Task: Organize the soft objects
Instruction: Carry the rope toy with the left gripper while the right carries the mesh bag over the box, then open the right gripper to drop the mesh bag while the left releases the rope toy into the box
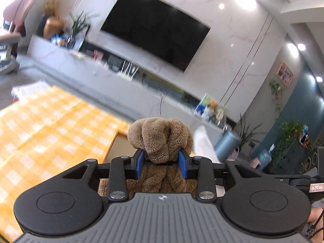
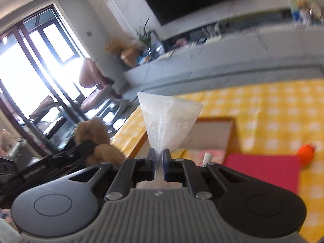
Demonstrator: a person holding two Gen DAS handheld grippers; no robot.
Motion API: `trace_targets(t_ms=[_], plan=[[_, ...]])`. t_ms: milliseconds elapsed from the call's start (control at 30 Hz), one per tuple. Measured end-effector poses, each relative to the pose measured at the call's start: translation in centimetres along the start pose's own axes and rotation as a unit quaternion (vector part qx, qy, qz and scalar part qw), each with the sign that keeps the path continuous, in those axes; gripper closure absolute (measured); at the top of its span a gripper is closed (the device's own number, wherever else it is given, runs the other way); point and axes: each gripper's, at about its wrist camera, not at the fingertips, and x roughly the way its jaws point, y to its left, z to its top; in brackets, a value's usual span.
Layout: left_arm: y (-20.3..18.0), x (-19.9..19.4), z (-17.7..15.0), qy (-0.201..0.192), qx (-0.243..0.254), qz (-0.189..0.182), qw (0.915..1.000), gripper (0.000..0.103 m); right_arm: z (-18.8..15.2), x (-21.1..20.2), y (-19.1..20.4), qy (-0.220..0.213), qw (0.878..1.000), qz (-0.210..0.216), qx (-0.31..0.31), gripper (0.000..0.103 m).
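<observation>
Left gripper clenched on brown plush toy, long axis fwd along fingers, head end away from camera, above the yellow-checked desk. Right gripper pinches white mesh cloth, flaring fwd. Wooden tray on desk; contents blurred. Red mat beside it.

In the right wrist view, the net cloth stands at centre between the claw tips. The plush toy is at lower left. The tray lies on the table behind the cloth, the mat at lower right, and the ball right of it.
</observation>
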Motion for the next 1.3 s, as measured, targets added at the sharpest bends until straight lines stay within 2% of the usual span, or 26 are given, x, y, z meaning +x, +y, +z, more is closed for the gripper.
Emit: trace_targets(t_ms=[33,167,233,300,400,433,467,533,600,667,800,1000,1300], plan=[[0.6,0.1,-0.1,0.006,-0.011,0.003,0.9999,0.063,-0.3,0.8,0.2,0.012,1.0,-0.005,-0.005,0.098],[2.6,-0.3,-0.4,0.012,-0.057,0.011,0.9982,0.063,-1.1,3.8,0.8,0.029,0.995,-0.08,-0.043,0.097],[3.3,-1.1,-0.9,0.012,-0.054,0.014,0.9984,0.063,-1.5,4.9,0.7,0.037,0.993,-0.099,-0.045,0.097],[3.4,-1.0,-0.8,0.011,-0.048,0.015,0.9987,0.063,-1.7,5.9,1.2,0.041,0.987,-0.132,-0.077,0.092],[3.3,-1.1,-0.7,0.016,-0.043,0.008,0.9989,0.063,-2.3,6.5,1.7,0.035,0.977,-0.174,-0.114,0.078],[3.3,-1.1,-0.7,0.019,-0.04,0.006,0.999,0.063,-2.3,6.6,1.8,0.036,0.977,-0.175,-0.116,0.072],[3.2,-1.2,-0.7,0.023,-0.035,0.007,0.9991,0.063,-2.3,6.6,1.9,0.038,0.977,-0.174,-0.119,0.061],[2.6,-1.2,-0.7,0.033,-0.023,0.03,0.9988,0.063,-2.4,6.2,2.2,0.032,0.973,-0.184,-0.134,0.049],[2.1,-1.5,-0.7,0.036,0.002,0.043,0.9984,0.063,-1.9,5.6,2.5,0.012,0.969,-0.193,-0.156,0.038],[1.6,-1.5,-0.7,0.065,0.034,0.04,0.9965,0.063,-1.4,4.7,2.7,-0.009,0.97,-0.184,-0.157,0.025],[0.4,-0.7,-1.2,0.106,0.074,0.056,0.9901,0.063,-0.7,3.2,2.2,-0.023,0.979,-0.159,-0.125,0.025],[1.2,0.9,-2.2,0.167,0.056,0.07,0.9819,0.063,-1.0,2.5,2.2,-0.018,0.977,-0.174,-0.119,0.025],[1.0,3.1,-3.9,0.185,0.068,0.103,0.9749,0.063,-1.5,2.6,2.6,-0.01,0.979,-0.169,-0.116,0.025]])
